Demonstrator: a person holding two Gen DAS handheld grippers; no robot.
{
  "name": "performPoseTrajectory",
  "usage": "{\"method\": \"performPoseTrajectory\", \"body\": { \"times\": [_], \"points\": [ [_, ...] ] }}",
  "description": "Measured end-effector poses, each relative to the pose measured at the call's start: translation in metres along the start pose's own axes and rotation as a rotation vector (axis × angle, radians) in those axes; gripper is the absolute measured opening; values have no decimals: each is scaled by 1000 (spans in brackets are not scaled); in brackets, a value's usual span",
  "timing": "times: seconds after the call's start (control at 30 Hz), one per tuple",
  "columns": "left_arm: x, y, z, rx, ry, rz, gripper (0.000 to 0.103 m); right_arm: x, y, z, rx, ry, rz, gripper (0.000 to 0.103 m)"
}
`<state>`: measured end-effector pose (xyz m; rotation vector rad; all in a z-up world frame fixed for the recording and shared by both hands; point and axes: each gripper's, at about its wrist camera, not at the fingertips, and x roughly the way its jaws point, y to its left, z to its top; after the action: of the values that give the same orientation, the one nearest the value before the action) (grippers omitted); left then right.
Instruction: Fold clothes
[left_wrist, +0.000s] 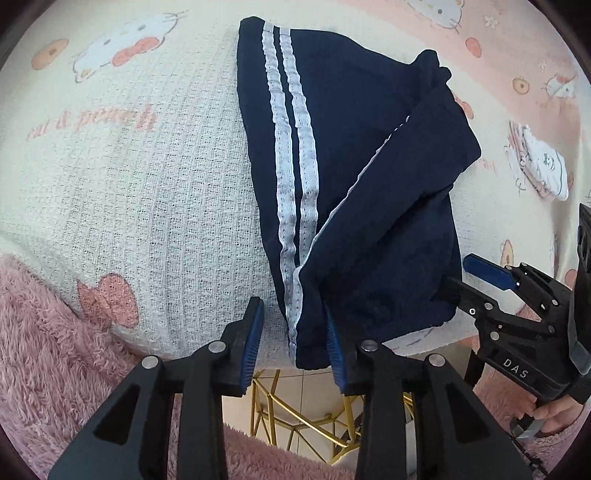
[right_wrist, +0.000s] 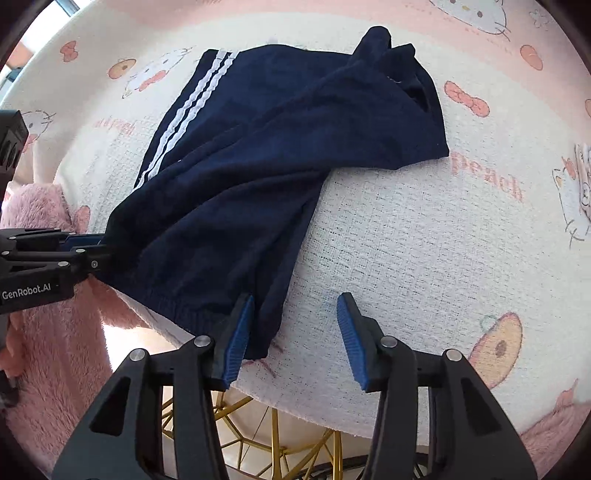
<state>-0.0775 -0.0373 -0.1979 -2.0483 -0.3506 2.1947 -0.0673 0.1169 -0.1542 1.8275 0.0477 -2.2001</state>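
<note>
Shorts (left_wrist: 354, 192): navy, white-striped, lying folded on cat-print towel (left_wrist: 155, 192).
Left gripper (left_wrist: 295, 343): released, straddling hem at 6 o'clock.
Right gripper (right_wrist: 295, 332): released, hovering.

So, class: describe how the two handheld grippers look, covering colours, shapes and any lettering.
Both are black plastic frames with cut-out arms, silver rivets and two fingers faced with ribbed blue pads. The left gripper reads "GenRobot.AI" on its side in the right wrist view; the right gripper reads "DAS" in the left wrist view.

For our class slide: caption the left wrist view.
Left claw open astride the hem of navy striped shorts on a cartoon-cat blanket.
</note>
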Motion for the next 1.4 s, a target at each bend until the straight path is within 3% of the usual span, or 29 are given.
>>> {"method": "performPoseTrajectory", "body": {
  "times": [0.07,0.17,0.27,0.37,0.43,0.57,0.67,0.87,1.07,1.13,1.27,1.4],
  "points": [
    [-3,3,-3,-14,4,-31,35,-4,-10,-1,42,5,13,47],
    [3,1,-6,10,16,7,35,-5,-19,0,97,-2,106,49],
    [0,-2,-7,32,14,23,35,1,-8,0,23,10,50,45],
    [-3,2,-12,29,26,-5,35,-1,-9,-4,19,33,14,46],
    [-6,8,-15,11,31,-23,36,-6,-19,-6,63,32,73,46],
    [-28,5,-5,38,-41,-35,36,-27,-42,2,145,-39,160,47],
    [-36,-11,9,145,-95,41,36,-38,-44,16,134,-104,147,48],
    [-29,-33,38,236,-132,66,36,-12,-30,23,82,-21,57,48],
    [-5,-29,44,259,-69,104,36,1,-36,7,50,31,38,48],
    [-7,-24,42,247,-79,81,36,-3,-42,6,73,33,38,48],
    [-23,-13,52,220,-153,-12,36,-22,-62,20,160,-42,74,48],
    [-30,-10,76,235,-192,-70,36,-35,-90,45,208,-85,10,48]
  ]
}}
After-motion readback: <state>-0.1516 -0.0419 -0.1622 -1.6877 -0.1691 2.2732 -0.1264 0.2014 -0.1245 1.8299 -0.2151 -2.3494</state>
